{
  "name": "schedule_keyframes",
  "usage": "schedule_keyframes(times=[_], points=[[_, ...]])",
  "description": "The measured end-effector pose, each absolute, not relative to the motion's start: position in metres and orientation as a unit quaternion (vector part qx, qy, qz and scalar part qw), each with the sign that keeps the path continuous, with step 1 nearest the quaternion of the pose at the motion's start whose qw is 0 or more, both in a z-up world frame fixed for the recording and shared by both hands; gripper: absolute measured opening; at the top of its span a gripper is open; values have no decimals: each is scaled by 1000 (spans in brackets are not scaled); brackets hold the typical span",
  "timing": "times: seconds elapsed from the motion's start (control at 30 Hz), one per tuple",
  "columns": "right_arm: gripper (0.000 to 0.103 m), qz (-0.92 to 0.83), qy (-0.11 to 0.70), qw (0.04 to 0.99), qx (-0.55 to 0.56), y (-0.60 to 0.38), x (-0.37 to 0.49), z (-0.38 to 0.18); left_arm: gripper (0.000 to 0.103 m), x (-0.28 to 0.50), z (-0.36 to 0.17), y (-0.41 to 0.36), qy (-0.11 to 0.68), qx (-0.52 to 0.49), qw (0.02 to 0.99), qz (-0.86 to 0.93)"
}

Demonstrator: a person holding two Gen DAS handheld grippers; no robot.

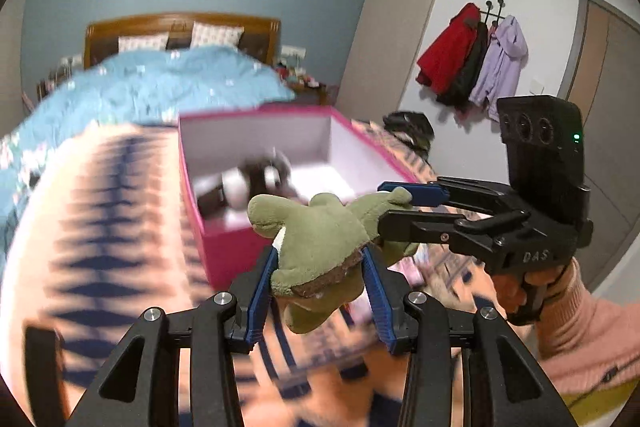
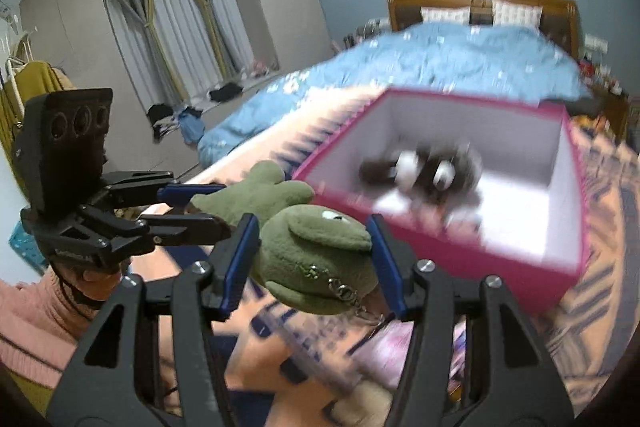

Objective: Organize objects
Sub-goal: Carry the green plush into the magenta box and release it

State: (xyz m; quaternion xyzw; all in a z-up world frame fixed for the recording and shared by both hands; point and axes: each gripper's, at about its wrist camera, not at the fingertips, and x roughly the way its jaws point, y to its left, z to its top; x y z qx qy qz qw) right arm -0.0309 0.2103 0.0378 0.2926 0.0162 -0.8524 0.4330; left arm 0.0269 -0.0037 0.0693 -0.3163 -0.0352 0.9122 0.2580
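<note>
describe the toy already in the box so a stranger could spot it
Start at the bed, then the pink box on the patterned blanket in front. Inside lies a dark plush with white patches, blurred here. The green plush is outside, held by both grippers.

The right tool (image 1: 394, 205) body reads "DAS".

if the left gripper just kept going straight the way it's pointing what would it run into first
Likely the near wall of the pink box, just beyond the green plush toy that the left gripper and right gripper both hold. Blur leaves depth uncertain.
</note>
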Motion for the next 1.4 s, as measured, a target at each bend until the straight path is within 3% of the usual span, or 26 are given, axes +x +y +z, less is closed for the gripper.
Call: schedule_keyframes(times=[0.27, 0.63, 1.0, 1.23, 1.33, 1.4], points=[[59, -878, 17, 398, 264, 202, -108, 70, 43, -58, 97, 10, -9, -304, 234, 923], [58, -872, 12, 358, 335, 173, -211, 34, 44, -154, 63, 8, -23, -366, 183, 912], [60, -872, -6, 331, 360, 172, -231, 25, 46, -181, 41, -4, -29, -389, 120, 913], [60, -866, -10, 362, 344, 194, -194, 30, 68, -153, 53, -8, -37, -353, 133, 926], [65, -864, -14, 385, 323, 206, -166, 37, 72, -131, 61, -8, -45, -331, 158, 929], [68, -863, -19, 399, 310, 217, -149, 40, 81, -116, 66, -7, -48, -316, 168, 933]])
